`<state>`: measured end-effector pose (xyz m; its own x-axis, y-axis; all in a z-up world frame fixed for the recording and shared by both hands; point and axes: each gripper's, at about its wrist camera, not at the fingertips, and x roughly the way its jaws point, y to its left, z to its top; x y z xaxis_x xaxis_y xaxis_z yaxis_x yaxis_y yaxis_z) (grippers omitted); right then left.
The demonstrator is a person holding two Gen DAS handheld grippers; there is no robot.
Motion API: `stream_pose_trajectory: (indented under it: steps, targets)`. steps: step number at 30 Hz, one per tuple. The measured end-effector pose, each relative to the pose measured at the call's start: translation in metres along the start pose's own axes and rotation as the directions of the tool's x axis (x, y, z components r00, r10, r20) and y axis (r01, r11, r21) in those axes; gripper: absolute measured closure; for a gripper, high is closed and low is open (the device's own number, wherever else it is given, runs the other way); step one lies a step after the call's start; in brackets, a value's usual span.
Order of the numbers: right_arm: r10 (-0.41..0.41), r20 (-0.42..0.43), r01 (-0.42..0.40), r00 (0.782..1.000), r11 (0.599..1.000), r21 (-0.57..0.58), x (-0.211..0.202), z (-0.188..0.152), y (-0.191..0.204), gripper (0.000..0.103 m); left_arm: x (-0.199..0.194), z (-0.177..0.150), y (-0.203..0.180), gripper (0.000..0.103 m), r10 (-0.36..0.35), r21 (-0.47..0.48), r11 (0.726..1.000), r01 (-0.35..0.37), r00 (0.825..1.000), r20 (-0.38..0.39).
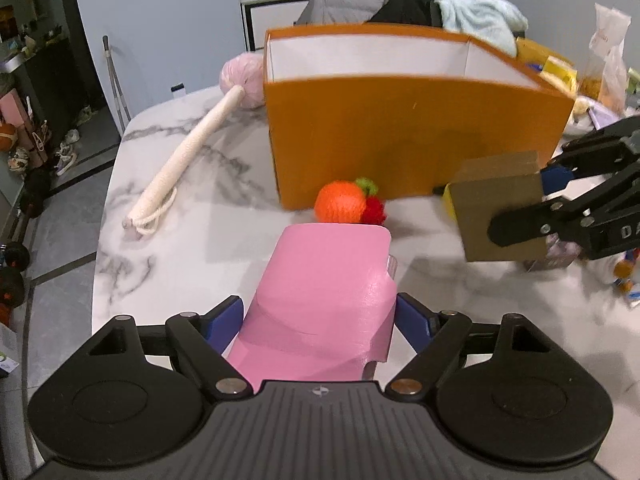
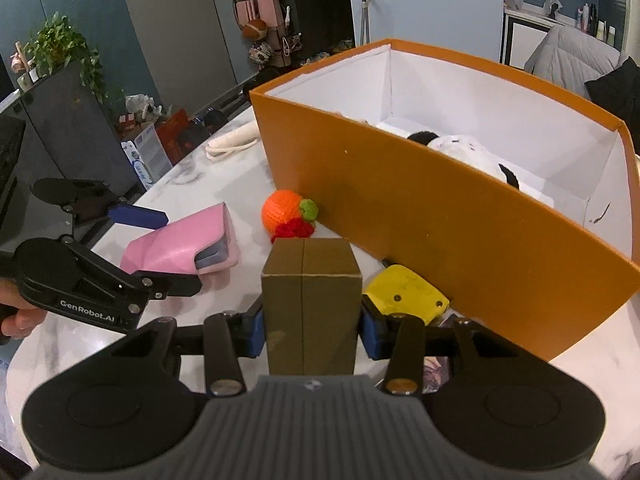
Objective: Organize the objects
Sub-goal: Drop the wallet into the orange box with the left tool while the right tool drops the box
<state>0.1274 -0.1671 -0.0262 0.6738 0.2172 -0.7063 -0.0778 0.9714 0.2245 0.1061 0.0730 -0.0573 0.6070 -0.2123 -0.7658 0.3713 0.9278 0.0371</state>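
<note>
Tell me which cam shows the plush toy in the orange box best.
Right wrist view: it looks over the orange box's near wall onto the white and black plush toy inside. The left wrist view shows only the box's walls; the toy is hidden.

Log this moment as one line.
left gripper: around pink wallet, closing | right gripper: shut on brown box, lifted | orange bin: plush inside

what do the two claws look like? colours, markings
Both match: black plastic with linkage arms, silver pivot screws, two round discs on a ribbed grey body, and blue pads on the fingers. The left claw has white "GenRobot.AI" lettering on its side, seen from the right wrist view. The right claw shows part of white lettering, "DA", in the left wrist view. No cables or sleeves visible.
</note>
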Motion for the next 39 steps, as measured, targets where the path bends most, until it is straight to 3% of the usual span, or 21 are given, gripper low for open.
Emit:
stream_pose_trajectory:
  steps: [8, 16, 22, 28, 34, 39]
  targets:
    - [0.043, 0.083, -0.045, 0.996, 0.999, 0.017, -0.034, 0.018, -0.007, 0.056, -0.036, 0.030, -0.016, 0.007, -0.044, 0.016, 0.999, 0.043, 0.991, 0.123]
    - [0.025, 0.200, -0.039, 0.980, 0.997, 0.066, -0.071, 0.043, -0.021, 0.056, -0.060, 0.083, -0.038, 0.008, -0.064, 0.054, 0.997, 0.052, 0.965, 0.253]
    - [-0.037, 0.264, 0.007, 0.964, 0.993, 0.115, -0.091, 0.061, -0.046, 0.056, -0.041, 0.126, -0.053, 0.008, -0.057, 0.082, 0.996, 0.037, 0.965, 0.258]
    - [-0.116, 0.271, 0.075, 0.956, 0.985, 0.157, -0.086, 0.076, -0.080, 0.056, -0.008, 0.163, -0.062, 0.008, -0.025, 0.077, 0.997, 0.007, 0.972, 0.233]
    - [-0.177, 0.210, 0.134, 0.962, 0.971, 0.200, -0.061, 0.083, -0.111, 0.056, 0.024, 0.182, -0.055, 0.008, -0.031, -0.028, 0.999, 0.038, 0.977, 0.213]
    - [-0.191, 0.134, 0.160, 0.973, 0.964, 0.210, -0.033, 0.082, -0.126, 0.056, 0.051, 0.185, -0.057, 0.008, -0.010, -0.046, 0.999, 0.019, 0.985, 0.170]
